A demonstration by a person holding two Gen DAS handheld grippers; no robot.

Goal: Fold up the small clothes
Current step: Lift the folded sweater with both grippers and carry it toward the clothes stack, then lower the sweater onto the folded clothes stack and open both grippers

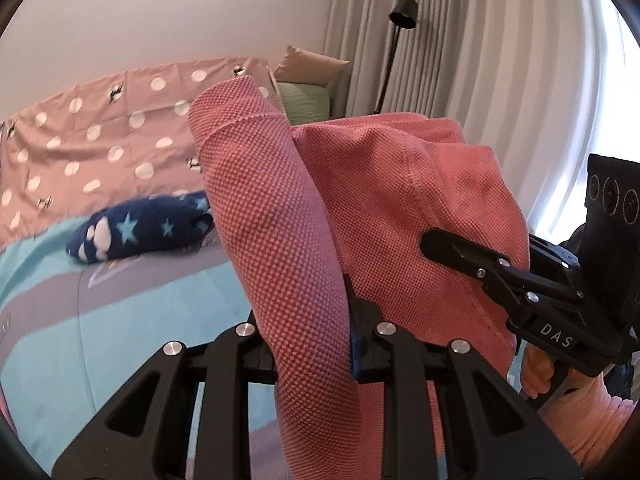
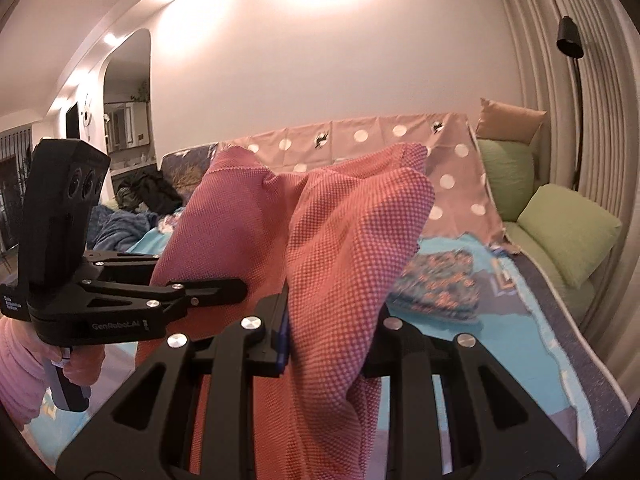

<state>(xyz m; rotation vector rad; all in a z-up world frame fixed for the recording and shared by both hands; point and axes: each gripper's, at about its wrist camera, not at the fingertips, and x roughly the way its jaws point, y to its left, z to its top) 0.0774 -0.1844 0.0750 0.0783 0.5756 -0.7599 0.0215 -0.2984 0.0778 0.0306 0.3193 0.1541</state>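
Note:
A coral-pink knit garment (image 1: pixel 380 184) hangs in the air above the bed, held up at two places. My left gripper (image 1: pixel 316 352) is shut on one bunched fold of it, which spills over the fingers. In the same view my right gripper (image 1: pixel 444 246) comes in from the right and pinches the cloth further along. In the right wrist view my right gripper (image 2: pixel 328 340) is shut on a fold of the pink garment (image 2: pixel 340 240), and the left gripper (image 2: pixel 224 290) grips its left side. A hand in a pink sleeve (image 2: pixel 24 360) holds that tool.
A navy star-patterned garment (image 1: pixel 140 232) lies rolled on the turquoise bedcover (image 1: pixel 120 320). A folded floral piece (image 2: pixel 436 284) lies on the bed at the right. Green cushions (image 2: pixel 568 232), a polka-dot sheet (image 2: pixel 380 136), a black floor lamp (image 1: pixel 402 12) and curtains stand behind.

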